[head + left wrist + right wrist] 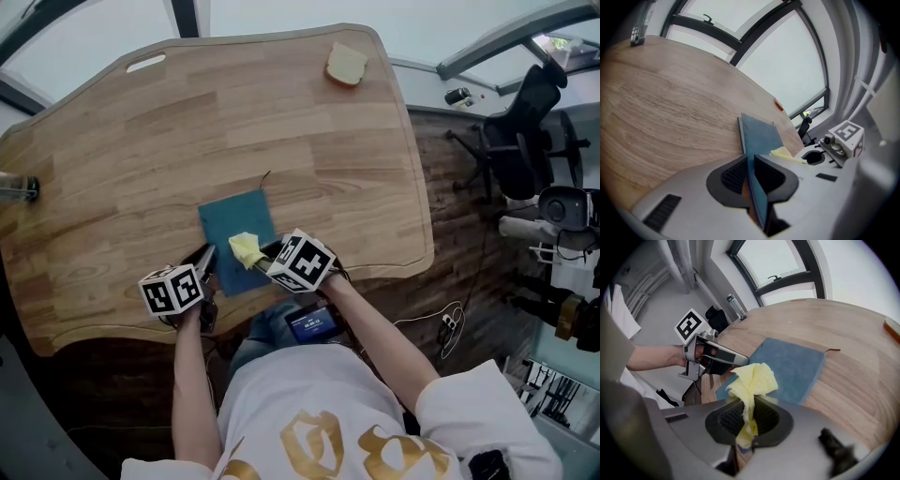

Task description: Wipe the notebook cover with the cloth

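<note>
Wooden table point(141, 141): a blue notebook point(234, 223) lies closed near the table's near edge, in front of the seated person. A thin dark ribbon marker point(265, 178) trails from its far right corner.

Left gripper point(208, 255): jaws closed on the notebook's near left edge. The left gripper view shows the blue cover point(761, 136) pinched edge-on between the ribbed pads point(733, 174), with no gap on either side.

Right gripper point(264, 255): jaws clamped on a yellow cloth point(247, 249). The right gripper view shows the cloth point(752, 380) bunched above the jaws and a strip of it hanging down between them. The bunched part sits over the near right part of the cover point(792, 364) and appears to rest on it (firm contact cannot be confirmed). From the left gripper view, the cloth point(785, 153) shows as a pale yellow fold at the cover's right edge.

The two grippers stand close together at the notebook's near end, left beside right.

Other items: a tan block point(346, 64) at the table's far right corner, well apart from the notebook; a clear bottle point(733, 305) at the table's left end.
</note>
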Motion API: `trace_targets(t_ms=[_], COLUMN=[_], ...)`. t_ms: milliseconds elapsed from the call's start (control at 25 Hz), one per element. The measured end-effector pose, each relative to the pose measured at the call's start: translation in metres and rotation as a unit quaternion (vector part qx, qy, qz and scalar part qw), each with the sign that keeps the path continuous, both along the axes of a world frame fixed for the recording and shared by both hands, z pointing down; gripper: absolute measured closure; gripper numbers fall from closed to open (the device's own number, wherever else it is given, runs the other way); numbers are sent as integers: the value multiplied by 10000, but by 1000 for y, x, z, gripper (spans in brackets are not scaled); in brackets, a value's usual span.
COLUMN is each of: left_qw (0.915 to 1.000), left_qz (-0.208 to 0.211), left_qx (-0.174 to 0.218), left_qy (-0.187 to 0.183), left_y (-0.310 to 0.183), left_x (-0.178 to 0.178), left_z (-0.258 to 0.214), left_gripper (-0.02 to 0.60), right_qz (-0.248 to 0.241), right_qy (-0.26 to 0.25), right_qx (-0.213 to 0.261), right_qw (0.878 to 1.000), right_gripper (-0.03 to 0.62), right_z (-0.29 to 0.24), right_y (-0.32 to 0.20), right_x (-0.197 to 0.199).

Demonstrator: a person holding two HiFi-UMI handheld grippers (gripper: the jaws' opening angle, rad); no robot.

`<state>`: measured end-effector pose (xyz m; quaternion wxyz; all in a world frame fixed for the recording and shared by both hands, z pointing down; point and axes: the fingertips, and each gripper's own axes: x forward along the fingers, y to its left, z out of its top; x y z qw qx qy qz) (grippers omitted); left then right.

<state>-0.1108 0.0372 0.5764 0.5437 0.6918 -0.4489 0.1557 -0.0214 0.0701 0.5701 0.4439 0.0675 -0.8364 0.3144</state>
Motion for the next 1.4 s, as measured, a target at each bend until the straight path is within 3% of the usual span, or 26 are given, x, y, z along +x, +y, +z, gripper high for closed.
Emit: trace_targets(t_ms=[1400], left_qw=[9999], left_qz=[86], left_qx=[-75], left_qy=[118], left_y=[-1], left_x=[1], left_z=[-1], left_gripper=[529], right_qz=[843], right_qy=[198], right_qx=[620], right_qw=[9943], right_gripper=[554], right_z=[0], right_y=[-85], right_x=[-27])
